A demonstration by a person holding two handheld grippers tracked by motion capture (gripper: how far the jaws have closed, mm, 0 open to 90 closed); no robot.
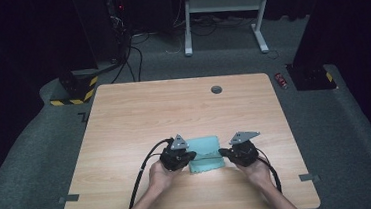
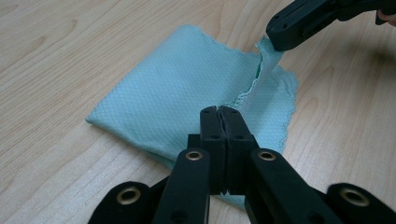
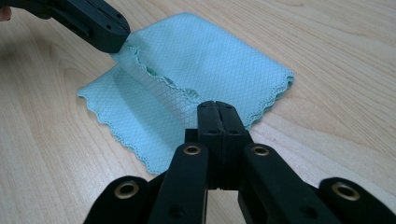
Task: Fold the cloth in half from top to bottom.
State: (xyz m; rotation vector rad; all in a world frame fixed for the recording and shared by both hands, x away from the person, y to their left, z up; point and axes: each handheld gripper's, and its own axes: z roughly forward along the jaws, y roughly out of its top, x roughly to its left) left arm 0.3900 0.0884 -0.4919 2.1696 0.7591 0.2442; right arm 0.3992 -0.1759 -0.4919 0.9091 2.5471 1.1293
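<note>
Overhead light falls evenly on the worktop (image 1: 139,113); surroundings stay dark. Soft shadows lie beneath each hand-held gripper. Nearest black jaws appear slightly blurred.

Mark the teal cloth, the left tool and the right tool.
teal cloth (image 1: 204,148): high view, its flat middle.
left tool (image 2: 219,111): left gripper view, its closed tips.
right tool (image 3: 216,106): right gripper view, its closed tips.

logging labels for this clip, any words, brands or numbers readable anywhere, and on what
None can be read.
Red can on the floor beside the table: print too small to read.
Dark mark on the floor at the table's left far corner: partly hidden, unreadable.
Teal cloth and both grippers: no text visible.
</note>
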